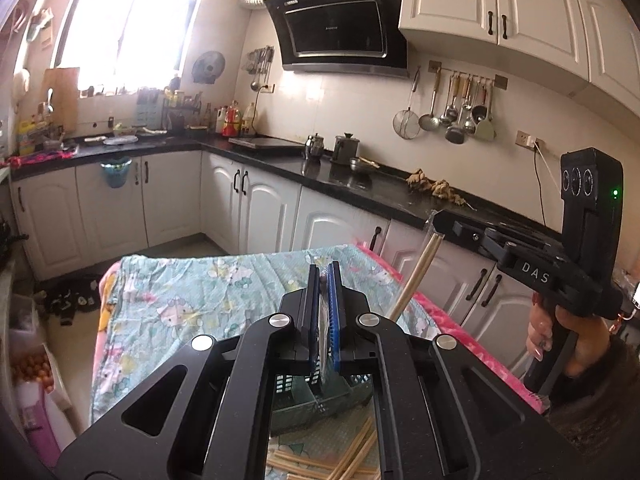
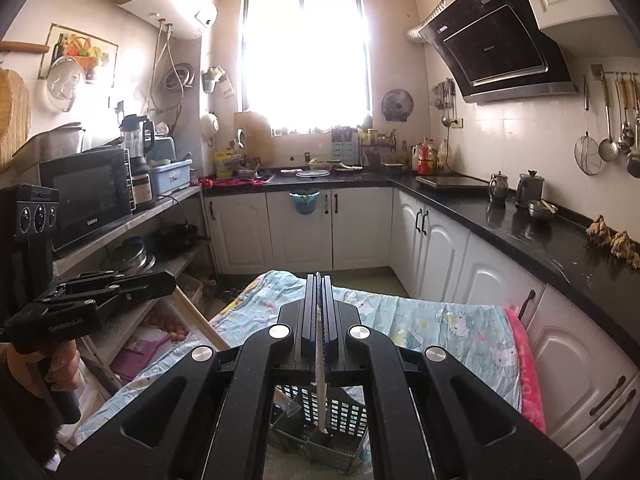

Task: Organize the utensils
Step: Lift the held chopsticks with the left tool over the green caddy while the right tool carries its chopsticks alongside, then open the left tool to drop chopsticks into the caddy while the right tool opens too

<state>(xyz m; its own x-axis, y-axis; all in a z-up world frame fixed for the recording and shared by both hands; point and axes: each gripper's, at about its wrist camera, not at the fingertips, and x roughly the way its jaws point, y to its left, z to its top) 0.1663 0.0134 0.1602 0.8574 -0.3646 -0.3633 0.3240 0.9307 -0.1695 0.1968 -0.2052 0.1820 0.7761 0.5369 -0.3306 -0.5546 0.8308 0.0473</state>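
Printed cotton-like cloth (image 1: 192,300), matt wooden chopsticks (image 1: 416,276), black perforated plastic basket (image 2: 344,412), glossy countertop (image 1: 360,184)

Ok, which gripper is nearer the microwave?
Left. The left gripper is just below and in front of the microwave; the right gripper is farther off, to its right.

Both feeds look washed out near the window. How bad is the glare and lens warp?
Right wrist view: window blown out white, centre frame; cabinets bow strongly. Left wrist view: window flares upper left, dark vignette in corners; countertop curves. Tablecloth stays readable in both.
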